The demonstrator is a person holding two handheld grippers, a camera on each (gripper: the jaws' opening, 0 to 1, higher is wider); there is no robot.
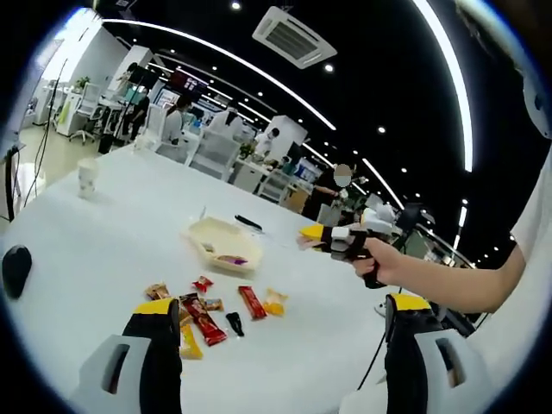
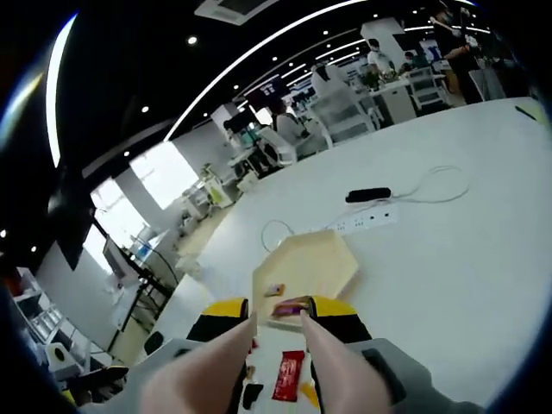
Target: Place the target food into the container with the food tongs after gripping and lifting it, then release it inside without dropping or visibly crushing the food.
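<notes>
The right tool (image 2: 278, 321) holds tongs (image 2: 259, 362) pinching a snack (image 2: 291, 305) over the tray (image 2: 310, 263). The left tool (image 1: 280, 315) stands open, with loose wrappers (image 1: 203, 317) just ahead of it on the surface (image 1: 103, 250); beyond the tray lies a power strip (image 2: 366, 222).

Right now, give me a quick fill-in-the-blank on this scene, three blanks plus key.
1. The food tongs hold a wrapped snack over the cream, ____-sided tray.
2. The left gripper has its jaws ____, with nothing between them.
3. Loose snack packets lie on the ____ table.
Missing words: six; open; white.
</notes>
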